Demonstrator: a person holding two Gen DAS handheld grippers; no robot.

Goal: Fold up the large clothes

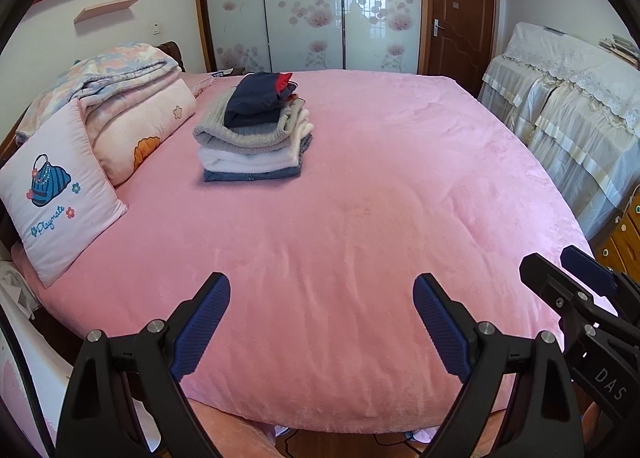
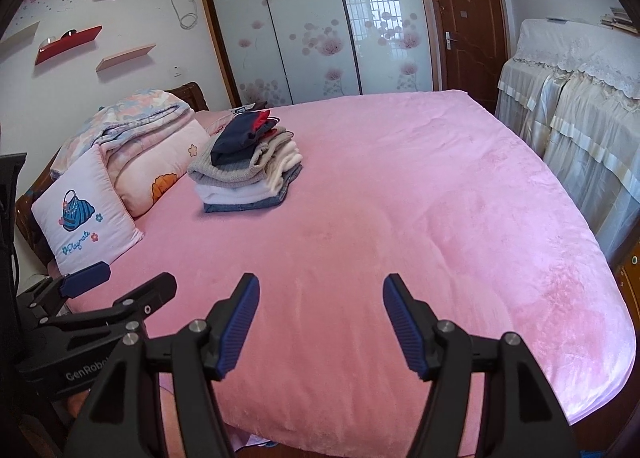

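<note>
Both tools hang over the near edge of the bed (image 1: 360, 178), and neither one holds anything. The left hand-held gripper (image 1: 321, 322) has its jaws spread wide, with only pink blanket between the blue pads (image 1: 200, 332). The right hand-held gripper (image 2: 320, 324) is also wide open and empty; in the left wrist view it shows at the right side (image 1: 576, 278), close beside the left one.

The task's things are in a stack of folded clothes (image 1: 252, 130), which lies far ahead of both grippers and a little to the left, well apart from them. It seems to have jeans at the bottom, then white and grey pieces, and a dark navy piece with some red on top. Further to the left are a pillow (image 1: 60, 194) and a folded quilt (image 1: 132, 98).

No unfolded garment is visible on the blanket in front of the grippers. So the moment seems to be between two items: either the folding is finished, or a new piece must be brought. If the work continues, the next move probably calls for taking a large garment and spreading it flat on the free blanket directly ahead, with one gripper at each side.
</note>
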